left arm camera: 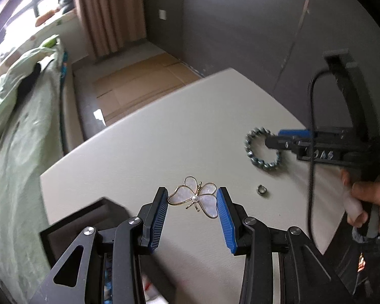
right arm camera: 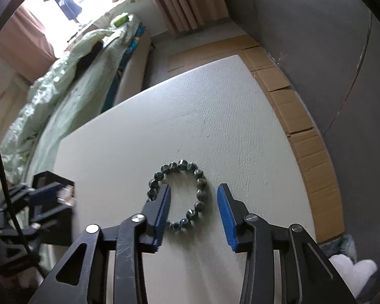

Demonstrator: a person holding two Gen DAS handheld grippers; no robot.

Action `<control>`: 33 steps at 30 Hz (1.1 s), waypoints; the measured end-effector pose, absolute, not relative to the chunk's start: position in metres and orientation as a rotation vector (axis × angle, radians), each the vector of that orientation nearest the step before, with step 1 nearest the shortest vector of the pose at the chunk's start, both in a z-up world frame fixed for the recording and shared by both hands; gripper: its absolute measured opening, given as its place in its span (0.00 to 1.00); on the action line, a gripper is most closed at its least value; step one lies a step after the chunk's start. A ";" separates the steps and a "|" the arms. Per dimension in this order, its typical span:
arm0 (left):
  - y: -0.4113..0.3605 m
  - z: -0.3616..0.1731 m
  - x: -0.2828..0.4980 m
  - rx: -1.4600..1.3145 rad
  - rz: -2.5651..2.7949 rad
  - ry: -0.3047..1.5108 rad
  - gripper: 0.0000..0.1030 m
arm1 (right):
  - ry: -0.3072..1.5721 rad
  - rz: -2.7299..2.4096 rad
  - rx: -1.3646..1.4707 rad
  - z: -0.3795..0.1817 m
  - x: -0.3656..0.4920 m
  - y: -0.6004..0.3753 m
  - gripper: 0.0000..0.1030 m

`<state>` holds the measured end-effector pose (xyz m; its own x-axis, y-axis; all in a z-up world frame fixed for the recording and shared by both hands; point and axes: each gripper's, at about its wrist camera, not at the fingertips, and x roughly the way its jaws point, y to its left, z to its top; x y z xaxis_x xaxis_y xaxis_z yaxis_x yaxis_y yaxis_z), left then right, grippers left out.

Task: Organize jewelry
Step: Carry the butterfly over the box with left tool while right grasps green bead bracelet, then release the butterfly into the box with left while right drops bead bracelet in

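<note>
Jewelry lies loose on the white table (left arm camera: 139, 152): a butterfly brooch (left arm camera: 196, 197) sits between the spread tips of the left gripper (left arm camera: 192, 202), and a beaded bracelet (right arm camera: 179, 195) lies partly between the spread tips of the right gripper (right arm camera: 193, 202), its near-left beads hidden under the left pad. Neither gripper grasps anything; both sets of jaws stand apart. A small ring (left arm camera: 261, 190) rests beyond the right pad of the left gripper, apart from the brooch. Risk: the brooch is thin and flat, so closing pads may ride over it or skid it across the tabletop; its wire legs and pearl could bend or snag. The bracelet may roll or slip if only one bead is caught. A dark box (left arm camera: 71, 230) stands left of the left fingers. Beyond the table are a bed (right arm camera: 63, 96) with green bedding, curtains (right arm camera: 179, 2), cardboard flooring (right arm camera: 304, 116) and a grey wall (left arm camera: 240, 20).
</note>
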<state>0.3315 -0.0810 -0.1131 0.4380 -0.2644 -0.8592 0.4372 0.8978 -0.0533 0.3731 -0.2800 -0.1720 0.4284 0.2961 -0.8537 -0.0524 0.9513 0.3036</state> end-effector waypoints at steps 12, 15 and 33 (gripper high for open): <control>-0.020 -0.080 0.321 0.081 -0.336 0.979 0.40 | 1.128 0.164 0.001 -0.163 0.378 -0.252 0.11; -0.003 -0.078 0.318 0.051 -0.310 0.974 0.40 | 1.093 0.194 0.013 -0.149 0.370 -0.247 0.11; 0.051 -0.068 0.290 -0.060 -0.259 0.972 0.70 | 0.906 0.393 -0.026 -0.054 0.325 -0.156 0.11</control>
<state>0.2903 0.0511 -0.0684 0.5359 -0.2441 -0.8082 0.1906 0.9676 -0.1659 0.3254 -0.1563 -0.0536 0.5510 0.3216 -0.7700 -0.3432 0.9284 0.1422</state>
